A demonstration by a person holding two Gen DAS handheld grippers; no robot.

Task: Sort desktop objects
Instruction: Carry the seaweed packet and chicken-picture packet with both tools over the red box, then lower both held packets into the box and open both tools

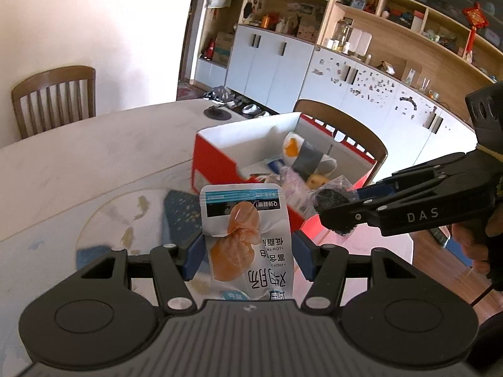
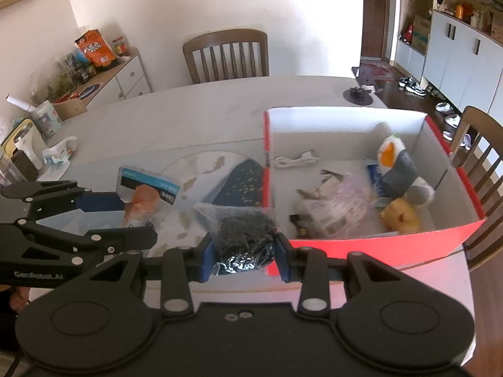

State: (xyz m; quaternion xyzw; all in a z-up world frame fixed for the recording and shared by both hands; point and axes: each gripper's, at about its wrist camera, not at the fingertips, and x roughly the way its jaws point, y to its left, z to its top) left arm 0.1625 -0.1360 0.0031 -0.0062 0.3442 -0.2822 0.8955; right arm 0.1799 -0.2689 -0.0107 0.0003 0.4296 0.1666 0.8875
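Note:
My left gripper (image 1: 248, 256) is shut on a white snack pouch (image 1: 248, 238) with orange meat printed on it, held above the table. It also shows in the right wrist view (image 2: 147, 194), with the left gripper (image 2: 125, 213) at the left. My right gripper (image 2: 245, 256) is shut on a clear bag of black bits (image 2: 243, 235), just left of the red and white box (image 2: 377, 238). In the left wrist view the right gripper (image 1: 339, 207) holds this bag (image 1: 330, 198) near the box (image 1: 217, 160). The box holds a plush toy (image 2: 399, 163), a white cable (image 2: 295, 158) and several small things.
A dark blue patterned item (image 2: 242, 182) lies on the table beside the box. Wooden chairs (image 2: 226, 53) stand at the far side and right (image 2: 481, 163). A dark coaster (image 2: 358, 95) sits at the far corner. Crumpled wrappers (image 2: 58, 154) and jars are on the left edge.

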